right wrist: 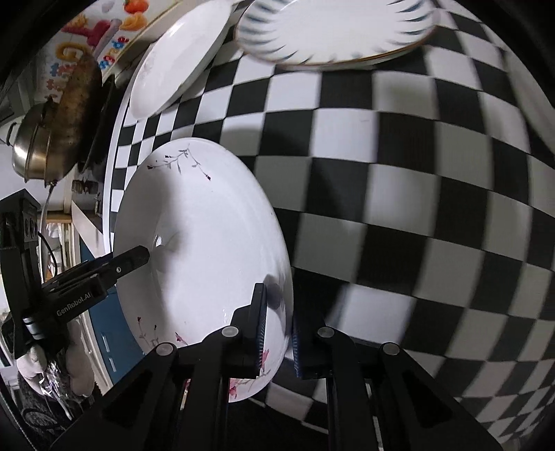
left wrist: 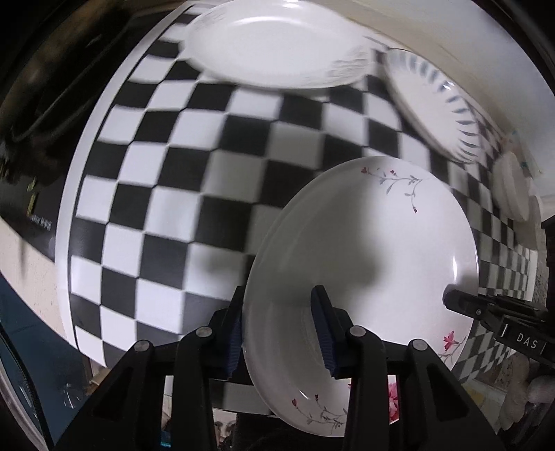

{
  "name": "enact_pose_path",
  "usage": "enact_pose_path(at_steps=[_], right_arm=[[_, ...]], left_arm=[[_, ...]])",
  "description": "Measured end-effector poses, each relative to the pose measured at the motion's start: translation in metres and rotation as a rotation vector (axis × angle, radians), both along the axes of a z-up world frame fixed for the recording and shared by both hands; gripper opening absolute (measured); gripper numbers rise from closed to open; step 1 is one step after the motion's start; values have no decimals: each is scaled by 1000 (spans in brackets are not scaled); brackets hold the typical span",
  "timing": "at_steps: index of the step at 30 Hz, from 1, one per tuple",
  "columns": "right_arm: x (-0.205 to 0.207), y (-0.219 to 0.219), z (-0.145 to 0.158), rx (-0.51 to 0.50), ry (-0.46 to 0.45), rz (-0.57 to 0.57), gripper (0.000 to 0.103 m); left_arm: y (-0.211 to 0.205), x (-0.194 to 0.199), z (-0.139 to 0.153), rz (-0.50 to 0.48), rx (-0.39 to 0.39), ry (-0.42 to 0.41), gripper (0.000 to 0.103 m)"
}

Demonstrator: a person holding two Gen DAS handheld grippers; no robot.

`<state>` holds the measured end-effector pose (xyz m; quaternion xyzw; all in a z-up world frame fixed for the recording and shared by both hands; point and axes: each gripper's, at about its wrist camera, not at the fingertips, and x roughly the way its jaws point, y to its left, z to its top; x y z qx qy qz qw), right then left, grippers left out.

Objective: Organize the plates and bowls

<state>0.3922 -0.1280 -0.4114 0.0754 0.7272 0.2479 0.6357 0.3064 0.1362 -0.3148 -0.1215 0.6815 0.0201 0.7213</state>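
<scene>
A white plate with pink and grey flower sprigs (left wrist: 364, 243) (right wrist: 208, 225) hangs tilted over the checkered tablecloth (left wrist: 194, 166), held from two sides. My left gripper (left wrist: 279, 329) is shut on its near rim, one blue pad under the plate and one inside it. My right gripper (right wrist: 279, 333) pinches the opposite rim between its pads. Each gripper shows in the other's view: the right gripper (left wrist: 461, 305) at the plate's right edge, the left gripper (right wrist: 135, 258) at its left edge.
A plain white plate (left wrist: 274, 45) (right wrist: 177, 62) and a plate with blue dashes on its rim (left wrist: 433, 100) (right wrist: 333, 31) lie at the far side of the table. A small white dish (left wrist: 513, 187) sits further right. A metal pot (right wrist: 38, 149) stands beyond the table's left edge.
</scene>
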Motion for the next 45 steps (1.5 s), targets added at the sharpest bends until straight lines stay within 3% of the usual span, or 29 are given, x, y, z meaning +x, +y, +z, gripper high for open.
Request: enact_pose_path(at_steps=[10,17,30,45], right_arm=[[0,-96,35,-20,-52,-140,14],[-9,-153,33,-27,-47,-254,14],[-25,-170,7,-52,-38,-315,14],[-21,-163,-9,-55,2,-300,14]], left_arm=[[-56,12,18,-139,-31,-53,34],[-106,33,6,-212,-42,-40,34],[-150,47,-26,-246,-18,9,34],[-147,52,-46,-212,-8,56,34]])
